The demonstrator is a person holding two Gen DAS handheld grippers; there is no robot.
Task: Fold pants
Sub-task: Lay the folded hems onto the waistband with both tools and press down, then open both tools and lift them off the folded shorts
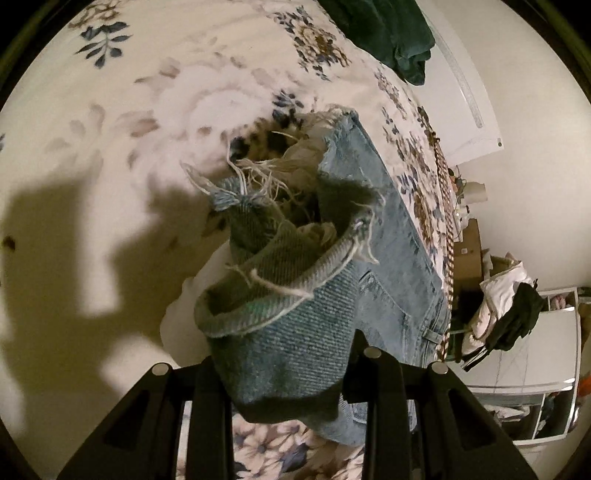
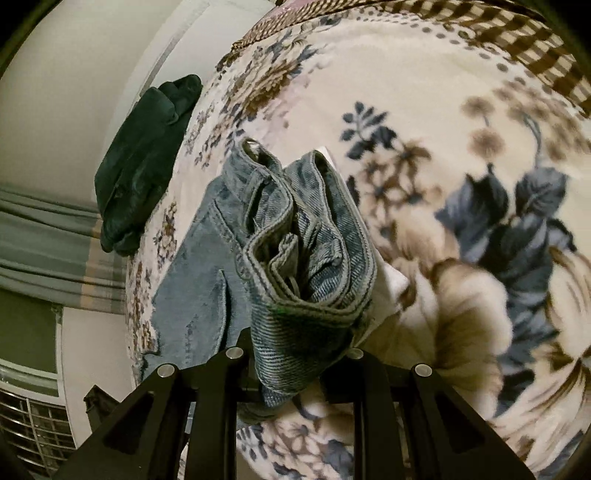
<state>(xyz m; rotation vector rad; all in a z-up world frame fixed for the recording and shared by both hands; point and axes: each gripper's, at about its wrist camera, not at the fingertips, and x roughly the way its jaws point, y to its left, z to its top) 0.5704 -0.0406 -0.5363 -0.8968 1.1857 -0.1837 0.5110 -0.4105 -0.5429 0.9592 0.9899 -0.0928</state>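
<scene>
Light blue jeans [image 1: 391,236] lie over a floral bedspread [image 1: 155,92]. My left gripper [image 1: 291,369] is shut on the frayed leg hems, bunched and lifted in front of the camera. My right gripper [image 2: 295,354] is shut on the waistband end of the jeans [image 2: 306,251], which is folded on itself and raised off the bed [image 2: 443,110]. The rest of the jeans hangs down to the left in the right wrist view.
A dark green garment [image 1: 384,33] lies at the bed's edge, also in the right wrist view [image 2: 140,162]. A cluttered corner with boxes and clothes [image 1: 506,306] and a white cabinet [image 1: 543,350] stand beside the bed. A curtain [image 2: 48,254] hangs at left.
</scene>
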